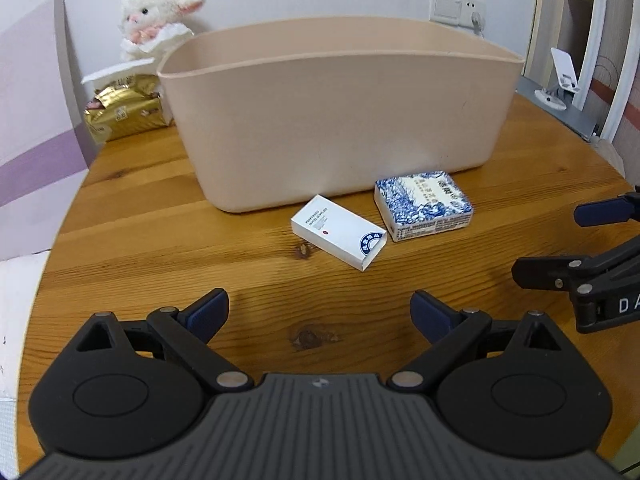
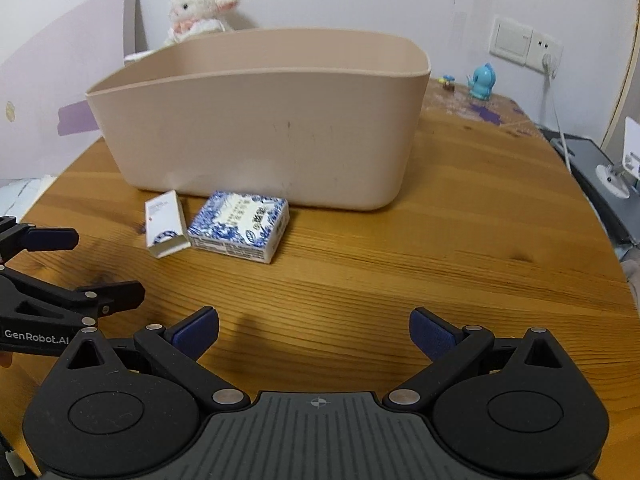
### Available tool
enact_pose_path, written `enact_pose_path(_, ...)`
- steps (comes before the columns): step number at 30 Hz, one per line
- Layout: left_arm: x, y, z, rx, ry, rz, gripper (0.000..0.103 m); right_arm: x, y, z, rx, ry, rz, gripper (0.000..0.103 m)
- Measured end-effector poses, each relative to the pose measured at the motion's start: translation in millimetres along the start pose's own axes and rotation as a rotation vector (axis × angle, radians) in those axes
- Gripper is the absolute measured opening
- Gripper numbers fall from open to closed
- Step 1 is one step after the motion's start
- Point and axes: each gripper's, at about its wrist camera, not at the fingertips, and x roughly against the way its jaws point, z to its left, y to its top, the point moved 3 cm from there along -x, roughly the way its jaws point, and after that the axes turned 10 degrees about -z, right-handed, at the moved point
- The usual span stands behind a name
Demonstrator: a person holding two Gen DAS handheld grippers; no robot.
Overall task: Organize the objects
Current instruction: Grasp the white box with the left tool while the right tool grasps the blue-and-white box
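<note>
Boxes, one white box and one blue-patterned box, lie ahead of both spread, empty tools beside the beige bin. Only the right tool's view shows a blue figurine; the left tool's shows a gold packet.

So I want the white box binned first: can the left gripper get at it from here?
Probably yes. The left gripper is open, and only bare table lies between it and the white box, which lies flat beside the blue box.
</note>
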Motion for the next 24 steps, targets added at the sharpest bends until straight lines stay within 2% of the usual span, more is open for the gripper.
enact_pose_path(4,-16.3,0.0,0.2,0.002,-0.012,0.014,0.098,-12.7,0.0,-1.4,-0.009,0.003,0.015,0.103)
enact_pose_path(10,-33.2,9.0,6.5,0.001,-0.017,-0.013,0.098,-29.8,2.6,4.9,0.007,0.008,0.018,0.103)
enact_pose_path(14,-42.8,15.0,17.0,0.011,-0.008,-0.019,0.098,-36.0,4.8,16.5,0.051,0.015,0.003,0.103)
enact_pose_path(20,-51.9,19.5,30.8,0.017,-0.031,-0.029,0.101,-44.4,10.2,26.9,0.057,0.027,-0.018,0.103)
enact_pose_path(24,-56.0,19.4,40.0,0.027,-0.017,-0.035,0.103,-48.0,12.5,35.6,0.060,0.033,-0.033,0.103)
